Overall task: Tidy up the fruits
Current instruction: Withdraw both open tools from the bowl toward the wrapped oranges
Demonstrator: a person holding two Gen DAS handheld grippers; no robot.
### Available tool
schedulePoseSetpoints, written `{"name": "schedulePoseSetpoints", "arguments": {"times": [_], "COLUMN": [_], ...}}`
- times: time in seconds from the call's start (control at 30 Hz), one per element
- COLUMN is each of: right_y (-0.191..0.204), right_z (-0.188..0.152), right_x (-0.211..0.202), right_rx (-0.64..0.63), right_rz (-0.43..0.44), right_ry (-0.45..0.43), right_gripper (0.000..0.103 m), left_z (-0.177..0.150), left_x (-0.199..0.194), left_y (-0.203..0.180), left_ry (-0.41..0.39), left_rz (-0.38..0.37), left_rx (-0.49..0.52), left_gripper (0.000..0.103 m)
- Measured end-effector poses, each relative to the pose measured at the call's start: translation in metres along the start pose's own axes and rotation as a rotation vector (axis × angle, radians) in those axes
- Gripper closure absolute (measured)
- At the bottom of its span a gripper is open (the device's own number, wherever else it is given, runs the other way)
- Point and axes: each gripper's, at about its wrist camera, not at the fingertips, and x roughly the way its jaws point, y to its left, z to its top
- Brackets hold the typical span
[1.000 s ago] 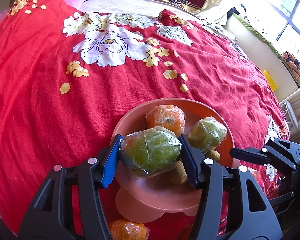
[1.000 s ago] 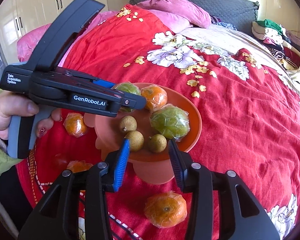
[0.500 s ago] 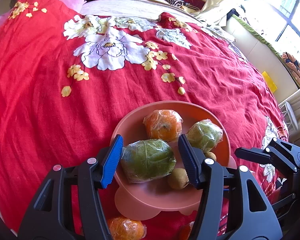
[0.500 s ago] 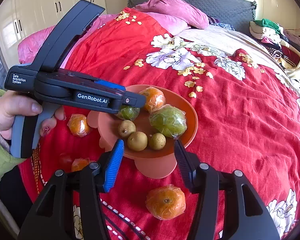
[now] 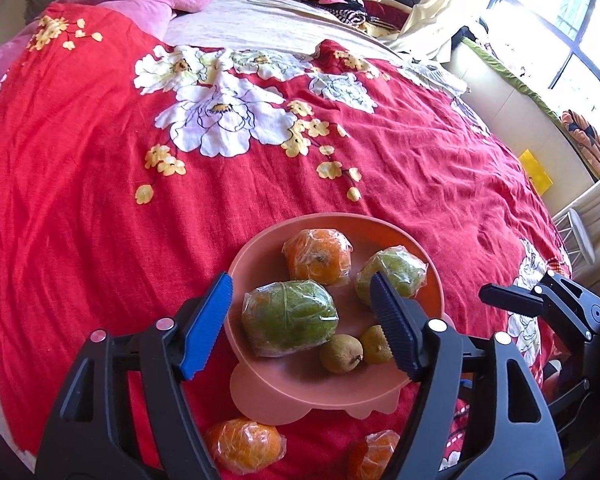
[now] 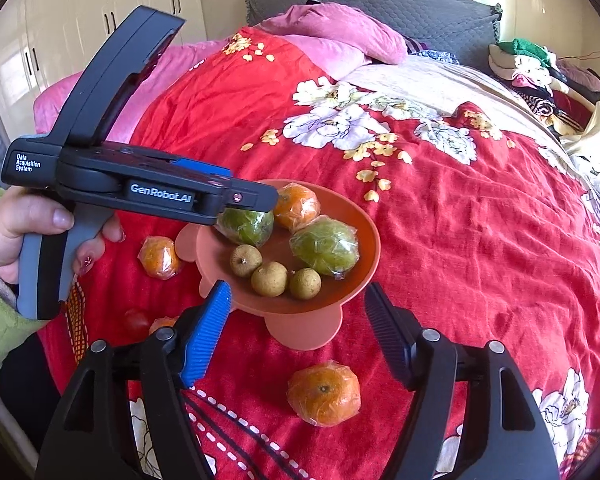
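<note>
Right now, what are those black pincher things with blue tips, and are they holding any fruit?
A person holds one hand-held gripper in each hand, and each carries a camera looking along its fingers. The left hand-held gripper is opening above the green fruit, which lies in the pink bowl with an orange. The right hand-held gripper is opening too, with nothing between its fingers. More wrapped oranges lie on the red blanket. Nothing is held.
</note>
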Motion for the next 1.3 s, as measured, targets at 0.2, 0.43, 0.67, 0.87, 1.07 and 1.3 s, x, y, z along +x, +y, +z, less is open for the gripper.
{"name": "schedulePoseSetpoints", "arguments": {"times": [0.2, 0.43, 0.67, 0.87, 1.07, 1.3], "right_y": [-0.006, -0.013, -0.022, -0.023, -0.016, 0.001], "right_z": [-0.001, 0.0, 0.001, 0.003, 0.001, -0.002], "right_x": [-0.007, -0.016, -0.03, -0.04, -0.044, -0.045], "right_rx": [0.026, 0.06, 0.104, 0.11, 0.099, 0.066], "right_rz": [-0.014, -0.03, -0.054, -0.068, -0.059, -0.034], "right_ry": [-0.019, -0.047, -0.088, -0.107, -0.111, -0.104], "right_gripper": [0.025, 0.017, 0.012, 0.01, 0.009, 0.009], "left_z": [-0.001, -0.005, -0.013, -0.016, -0.023, -0.035], "left_x": [-0.014, -0.032, -0.051, -0.065, -0.077, -0.085], "left_y": [0.002, 0.006, 0.009, 0.014, 0.019, 0.022], "left_ry": [-0.027, -0.055, -0.085, -0.111, -0.124, -0.12], "left_rz": [0.003, 0.019, 0.033, 0.053, 0.065, 0.081], "left_rx": [-0.01, -0.028, -0.045, -0.058, -0.068, -0.069], "left_gripper": [0.027, 0.014, 0.01, 0.01, 0.01, 0.01]}}
